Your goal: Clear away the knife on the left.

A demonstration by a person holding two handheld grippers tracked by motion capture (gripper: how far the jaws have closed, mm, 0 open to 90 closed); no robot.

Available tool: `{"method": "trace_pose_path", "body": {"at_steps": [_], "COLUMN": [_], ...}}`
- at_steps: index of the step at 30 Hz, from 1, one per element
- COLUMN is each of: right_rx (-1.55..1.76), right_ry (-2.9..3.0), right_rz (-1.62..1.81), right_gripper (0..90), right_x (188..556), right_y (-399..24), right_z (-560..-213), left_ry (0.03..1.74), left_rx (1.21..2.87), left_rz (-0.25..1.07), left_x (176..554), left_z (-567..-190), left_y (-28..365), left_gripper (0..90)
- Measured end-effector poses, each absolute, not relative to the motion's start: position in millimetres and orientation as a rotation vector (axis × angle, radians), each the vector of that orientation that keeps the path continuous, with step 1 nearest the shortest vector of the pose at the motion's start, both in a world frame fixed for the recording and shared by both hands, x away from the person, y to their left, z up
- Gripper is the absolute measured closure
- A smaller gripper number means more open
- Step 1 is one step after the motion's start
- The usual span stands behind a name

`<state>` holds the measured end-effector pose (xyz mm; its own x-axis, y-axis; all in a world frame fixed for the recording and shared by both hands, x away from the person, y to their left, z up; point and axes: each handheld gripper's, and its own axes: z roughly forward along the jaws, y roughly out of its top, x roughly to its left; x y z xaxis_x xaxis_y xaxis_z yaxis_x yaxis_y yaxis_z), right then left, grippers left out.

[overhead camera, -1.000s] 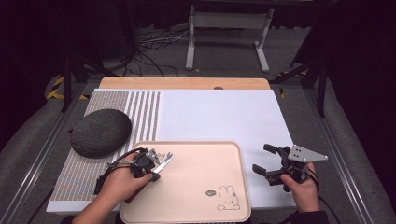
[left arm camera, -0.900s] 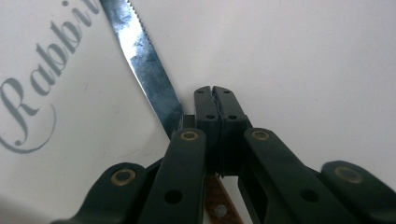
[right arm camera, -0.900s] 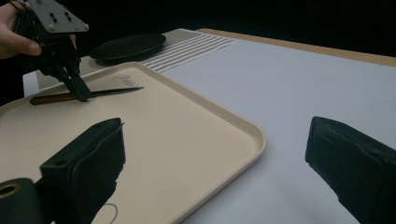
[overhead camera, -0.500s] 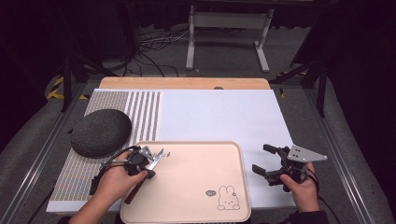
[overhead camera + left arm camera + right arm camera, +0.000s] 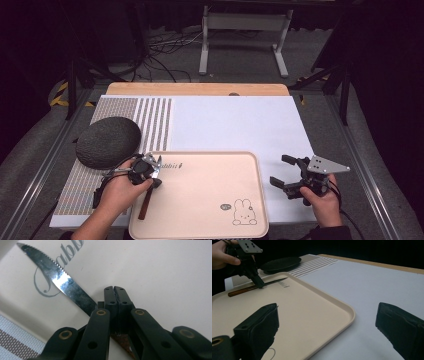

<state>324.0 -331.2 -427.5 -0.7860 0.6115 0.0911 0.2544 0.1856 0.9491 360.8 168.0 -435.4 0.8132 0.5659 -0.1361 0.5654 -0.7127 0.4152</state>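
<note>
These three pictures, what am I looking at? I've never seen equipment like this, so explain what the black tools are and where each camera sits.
A person sits at a table holding a two-jaw tool in each hand. The high view looks down from above; the other two cameras ride on the tools and look along their jaws. On the table lie a beige tray with a rabbit drawing and a dark round object on a striped mat. The left gripper is shut on a serrated knife with a brown handle, over the tray. The right gripper is open, beside the tray, holding nothing.

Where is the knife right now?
In the high view, the knife lies on the left part of the beige tray, pinched by the left tongs, near the dark round plate.
</note>
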Motion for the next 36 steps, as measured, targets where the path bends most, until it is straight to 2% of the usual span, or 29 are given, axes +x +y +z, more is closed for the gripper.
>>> {"method": "trace_pose_path", "body": {"at_steps": [28, 36], "right_rx": [0.820, 0.825], "right_ry": [2.166, 2.167], "right_rz": [1.629, 1.628], "right_gripper": [5.8, 5.8], "right_x": [325, 325], "right_y": [-330, -330], "right_z": [-428, -429], "left_ry": [0.854, 0.836], "left_rx": [2.562, 2.537], "left_rz": [-0.014, -0.022], "left_x": [351, 349], "left_z": [-435, -427], "left_y": [180, 178], "left_gripper": [88.7, 83.1]}}
